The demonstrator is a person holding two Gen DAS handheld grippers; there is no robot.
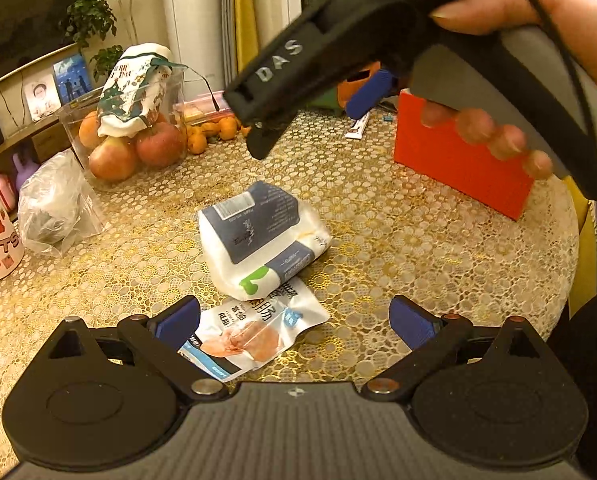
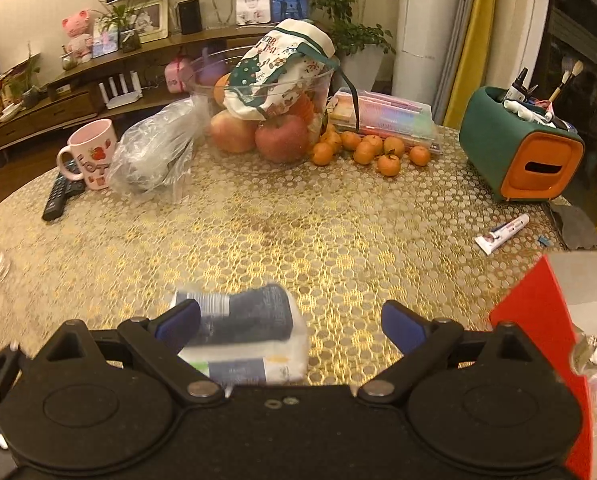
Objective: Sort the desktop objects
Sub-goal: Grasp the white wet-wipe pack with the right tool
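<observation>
A white and navy tissue pack (image 1: 258, 236) lies in the middle of the gold lace table, resting on a white snack packet (image 1: 250, 336). My left gripper (image 1: 294, 320) is open just short of both, its left finger over the packet's edge. A hand (image 1: 538, 12) holds the other gripper's black handle above the table at the upper right. In the right wrist view the tissue pack (image 2: 250, 320) appears blurred beneath my open right gripper (image 2: 292, 318), close to the left finger and not clamped. A red box (image 1: 458, 164) stands at the right, and it is also seen as the red box (image 2: 538, 320) with a grey inside.
At the back stand a glass fruit bowl (image 2: 266, 120) with a cloth bag on top, loose mandarins (image 2: 370, 152), a pen case (image 2: 386, 116) and a green-orange organizer (image 2: 518, 144). A plastic bag (image 2: 154, 156), a pink mug (image 2: 90, 152) and a remote (image 2: 62, 196) sit left. A toothpaste tube (image 2: 502, 234) lies right.
</observation>
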